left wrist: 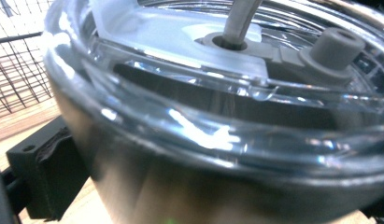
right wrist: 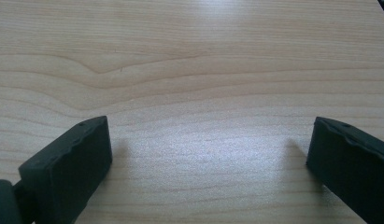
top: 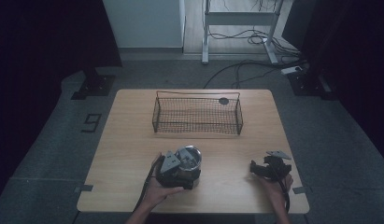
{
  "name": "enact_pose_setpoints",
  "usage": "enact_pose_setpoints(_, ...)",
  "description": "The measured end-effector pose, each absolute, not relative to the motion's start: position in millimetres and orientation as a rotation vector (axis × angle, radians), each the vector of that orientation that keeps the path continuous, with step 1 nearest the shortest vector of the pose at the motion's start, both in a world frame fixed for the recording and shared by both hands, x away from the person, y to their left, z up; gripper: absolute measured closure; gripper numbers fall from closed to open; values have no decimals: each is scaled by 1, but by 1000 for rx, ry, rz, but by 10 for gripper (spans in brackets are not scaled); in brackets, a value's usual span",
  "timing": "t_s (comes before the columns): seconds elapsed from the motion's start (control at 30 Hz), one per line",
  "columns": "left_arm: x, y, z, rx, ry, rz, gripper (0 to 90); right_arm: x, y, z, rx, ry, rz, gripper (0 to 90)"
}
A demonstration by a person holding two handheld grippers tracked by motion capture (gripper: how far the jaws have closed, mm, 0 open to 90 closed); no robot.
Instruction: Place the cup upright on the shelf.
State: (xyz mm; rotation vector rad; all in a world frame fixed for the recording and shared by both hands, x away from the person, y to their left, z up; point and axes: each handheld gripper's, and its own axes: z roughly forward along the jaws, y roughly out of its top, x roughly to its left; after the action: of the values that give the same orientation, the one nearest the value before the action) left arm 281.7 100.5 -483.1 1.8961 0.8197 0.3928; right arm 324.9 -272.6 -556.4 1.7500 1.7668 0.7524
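Near the front edge of the wooden table (top: 133, 140), the left gripper (top: 176, 169) is wrapped round a steel tumbler (top: 189, 158) with a clear lid (left wrist: 217, 126) and straw (left wrist: 241, 21). One black jaw sits against its wall, so I judge it clamped on, perhaps for lifting. Beyond stands a wire basket (top: 197, 115), a likely destination, well apart from the tumbler. Off to the right, the right gripper (top: 269, 169) rests low over bare wood, jaws spread wide with nothing between them, apparently just waiting.
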Motion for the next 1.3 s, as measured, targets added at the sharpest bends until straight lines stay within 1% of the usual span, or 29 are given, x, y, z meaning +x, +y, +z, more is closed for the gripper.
enact_pose_setpoints(0.33,280,96,-484,1884,821,448,0,325,-273,-556,1749,1767,753,0)
enact_pose_setpoints(0.37,280,96,-484,1882,825,460,22,325,-273,-556,1748,1767,753,0)
enact_pose_setpoints(0.83,280,98,-484,1901,786,442,37,325,-273,-556,1748,1767,753,0)
enact_pose_setpoints(1.07,278,99,-483,1906,764,460,38,325,-273,-556,1748,1767,753,0)
enact_pose_setpoints(1.3,276,107,-478,1877,761,462,38,325,-273,-556,1748,1767,754,0)
